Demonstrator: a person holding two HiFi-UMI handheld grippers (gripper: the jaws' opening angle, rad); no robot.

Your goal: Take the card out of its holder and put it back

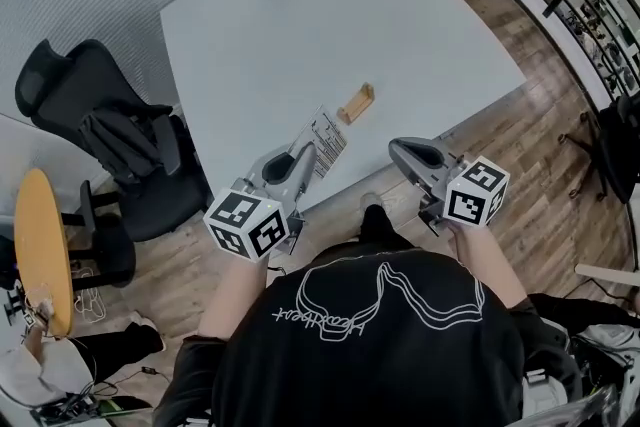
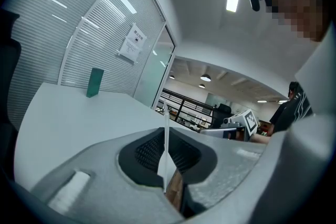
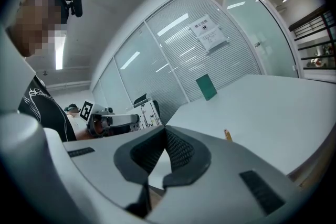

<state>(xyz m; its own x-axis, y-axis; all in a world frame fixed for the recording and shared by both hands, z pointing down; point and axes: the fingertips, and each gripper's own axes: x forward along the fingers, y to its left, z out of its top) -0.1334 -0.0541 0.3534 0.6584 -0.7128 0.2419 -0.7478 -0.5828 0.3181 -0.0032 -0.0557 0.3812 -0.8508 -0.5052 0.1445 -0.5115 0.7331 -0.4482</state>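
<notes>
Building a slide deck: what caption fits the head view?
Left gripper grips the printed card over the near edge of the white table, the wooden holder standing empty beyond; right gripper shut, empty.

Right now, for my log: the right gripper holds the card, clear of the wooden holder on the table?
No: the left gripper holds the card, clear of the wooden holder on the table; the left gripper view shows it pinched between those jaws.
</notes>
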